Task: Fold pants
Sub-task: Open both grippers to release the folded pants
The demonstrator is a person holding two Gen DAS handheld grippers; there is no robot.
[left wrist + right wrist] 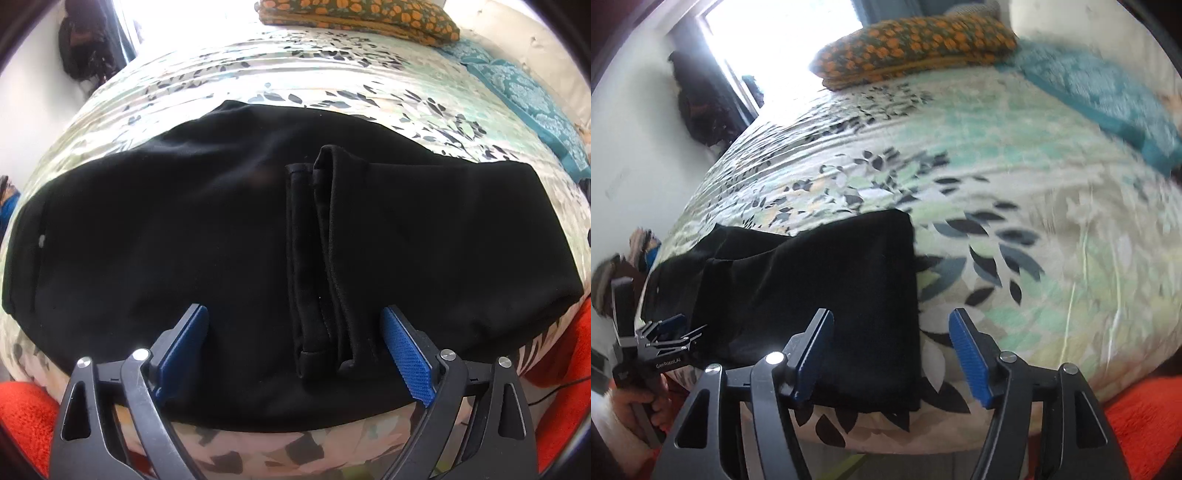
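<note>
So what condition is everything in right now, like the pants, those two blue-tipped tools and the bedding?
Pants: folded over, lying flat on the bed, hems on top.
Left tool: open, empty, hovering over the hems.
Right tool: open, empty, at the pants' folded edge.
Bedspread: spread out, lightly rippled.
Pillow: lying at the bed's far end.
</note>
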